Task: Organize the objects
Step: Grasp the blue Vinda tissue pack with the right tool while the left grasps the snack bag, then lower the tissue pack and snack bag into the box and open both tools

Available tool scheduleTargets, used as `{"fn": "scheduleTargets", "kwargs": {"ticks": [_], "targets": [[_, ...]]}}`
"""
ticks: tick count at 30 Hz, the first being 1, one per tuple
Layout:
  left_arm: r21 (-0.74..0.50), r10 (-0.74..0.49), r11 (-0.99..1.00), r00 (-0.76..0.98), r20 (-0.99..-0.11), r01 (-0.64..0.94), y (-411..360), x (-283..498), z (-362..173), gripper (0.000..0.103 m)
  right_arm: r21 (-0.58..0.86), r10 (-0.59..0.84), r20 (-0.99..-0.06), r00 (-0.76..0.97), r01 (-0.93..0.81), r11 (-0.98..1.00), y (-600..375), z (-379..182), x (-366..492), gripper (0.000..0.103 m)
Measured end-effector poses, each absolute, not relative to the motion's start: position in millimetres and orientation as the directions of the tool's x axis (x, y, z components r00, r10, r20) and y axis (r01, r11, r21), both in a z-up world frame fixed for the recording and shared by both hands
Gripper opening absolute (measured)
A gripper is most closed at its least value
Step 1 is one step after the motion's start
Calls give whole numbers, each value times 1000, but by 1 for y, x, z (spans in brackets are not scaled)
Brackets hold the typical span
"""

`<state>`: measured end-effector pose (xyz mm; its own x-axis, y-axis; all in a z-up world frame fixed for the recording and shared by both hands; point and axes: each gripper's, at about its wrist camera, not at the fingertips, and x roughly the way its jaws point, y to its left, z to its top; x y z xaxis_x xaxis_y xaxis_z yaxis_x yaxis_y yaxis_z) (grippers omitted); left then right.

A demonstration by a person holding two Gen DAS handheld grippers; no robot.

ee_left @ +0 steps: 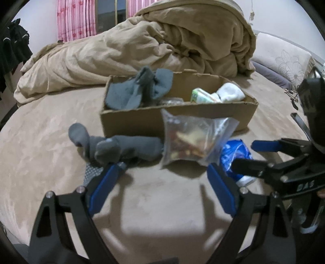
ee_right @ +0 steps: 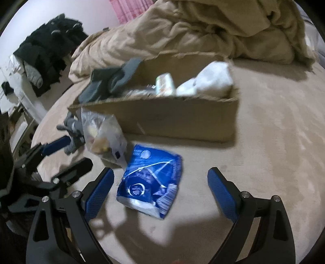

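A cardboard box [ee_left: 142, 121] [ee_right: 182, 121] stands on the bed and holds grey socks [ee_left: 140, 89], a white sock [ee_left: 231, 92] and a green-white packet [ee_left: 200, 95]. In front of it lie more grey socks [ee_left: 121, 148], a clear bag of snacks [ee_left: 193, 140] [ee_right: 103, 134] and a blue tissue pack [ee_left: 235, 154] [ee_right: 151, 182]. My left gripper [ee_left: 162, 168] is open just short of the socks and the clear bag. My right gripper [ee_right: 160, 176] is open around the blue pack, not touching it; it also shows in the left wrist view [ee_left: 243, 154].
A rumpled tan duvet [ee_left: 152, 46] is heaped behind the box. A pillow [ee_left: 284, 58] lies at the right. Dark clothes [ee_right: 48, 46] are piled beyond the bed's left edge. Pink curtains [ee_left: 75, 18] hang at the back.
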<state>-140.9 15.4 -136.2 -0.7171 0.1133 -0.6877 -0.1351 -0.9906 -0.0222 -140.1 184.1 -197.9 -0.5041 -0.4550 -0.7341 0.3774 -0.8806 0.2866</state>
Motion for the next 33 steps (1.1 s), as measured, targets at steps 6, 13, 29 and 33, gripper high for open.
{"fn": "scheduleTargets", "kwargs": {"ticks": [6, 13, 29, 33], "targets": [[-46, 161, -983, -719, -676, -177, 19, -138, -135, 91, 172, -384, -757, -528, 407, -897, 169, -206, -143, 82], [-121, 205, -978, -716, -668, -167, 23, -153, -135, 91, 116, -336, -759, -558, 391, -913, 187, -207, -142, 48], [-20, 122, -988, -709, -695, -151, 52, -176, -142, 61, 233, -397, -691, -604, 334, -913, 226, -185, -141, 47], [-34, 125, -990, -721, -681, -139, 48, -161, -130, 61, 238, -420, -664, -619, 358, -903, 223, -168, -129, 47]]}}
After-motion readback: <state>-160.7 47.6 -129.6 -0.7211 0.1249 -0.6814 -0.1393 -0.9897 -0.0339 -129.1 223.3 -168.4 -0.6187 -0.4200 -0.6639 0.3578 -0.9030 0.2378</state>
